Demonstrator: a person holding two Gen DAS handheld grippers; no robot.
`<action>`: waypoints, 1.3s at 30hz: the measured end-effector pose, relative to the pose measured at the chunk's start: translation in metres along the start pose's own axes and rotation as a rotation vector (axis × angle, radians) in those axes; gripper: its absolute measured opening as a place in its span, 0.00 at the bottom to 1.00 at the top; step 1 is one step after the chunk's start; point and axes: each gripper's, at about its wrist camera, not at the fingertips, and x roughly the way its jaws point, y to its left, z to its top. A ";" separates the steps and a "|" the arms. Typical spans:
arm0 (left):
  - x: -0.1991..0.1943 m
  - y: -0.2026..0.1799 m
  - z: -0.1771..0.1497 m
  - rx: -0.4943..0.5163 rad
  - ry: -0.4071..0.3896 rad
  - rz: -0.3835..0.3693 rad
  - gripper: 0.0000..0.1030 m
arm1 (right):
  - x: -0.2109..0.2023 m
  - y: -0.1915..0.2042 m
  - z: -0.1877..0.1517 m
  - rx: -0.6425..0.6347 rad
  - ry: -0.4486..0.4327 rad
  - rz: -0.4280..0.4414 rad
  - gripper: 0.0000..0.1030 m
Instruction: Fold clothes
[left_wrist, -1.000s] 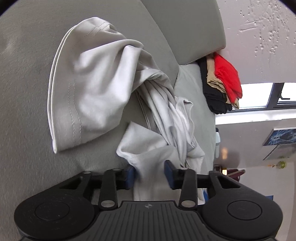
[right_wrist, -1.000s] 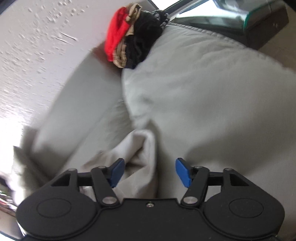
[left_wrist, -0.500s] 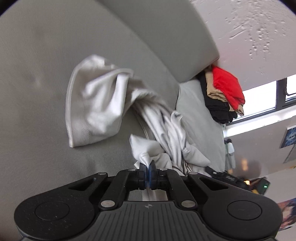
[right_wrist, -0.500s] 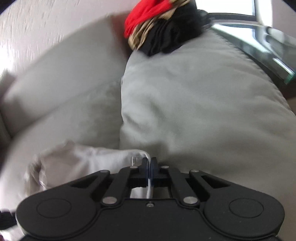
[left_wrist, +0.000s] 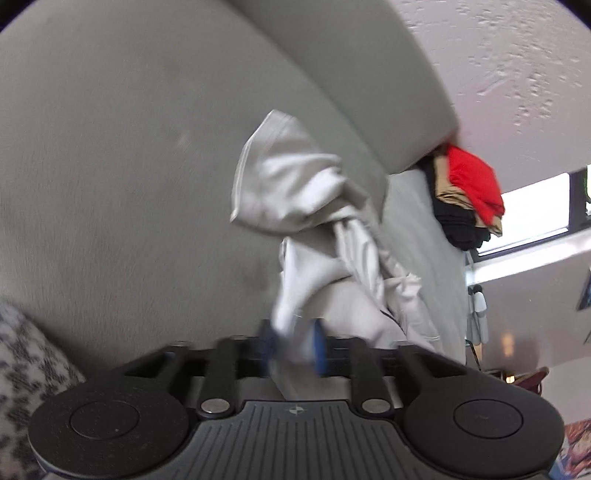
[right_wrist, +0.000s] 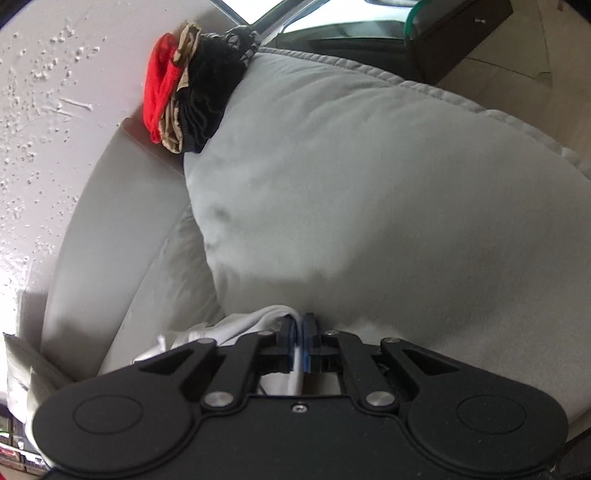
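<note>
White garment (left_wrist: 314, 229) bunched on grey sofa (left_wrist: 129, 166), now pulled nearer than a second ago. Left gripper (left_wrist: 293, 347) opening, cloth between blurred jaws; right gripper (right_wrist: 298, 345) loosening, fabric edge still pinched. Regrasp likely.

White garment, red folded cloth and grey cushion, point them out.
white garment (left_wrist: 291, 192), left wrist view, upper bunched part
red folded cloth (right_wrist: 159, 88), right wrist view, middle fold
grey cushion (right_wrist: 369, 192), right wrist view, bare top

Home living room: grey sofa (right_wrist: 369, 192), stacked clothes (right_wrist: 184, 85), window (left_wrist: 535, 210).
</note>
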 end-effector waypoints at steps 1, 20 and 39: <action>0.002 0.004 -0.001 -0.017 0.010 -0.010 0.32 | 0.000 0.000 0.001 -0.008 0.007 0.014 0.16; 0.035 0.020 0.013 -0.084 0.006 -0.048 0.23 | 0.008 -0.020 0.003 -0.059 0.048 0.181 0.23; -0.069 -0.104 0.032 0.180 -0.158 -0.050 0.00 | -0.008 0.076 -0.046 0.075 0.284 0.435 0.02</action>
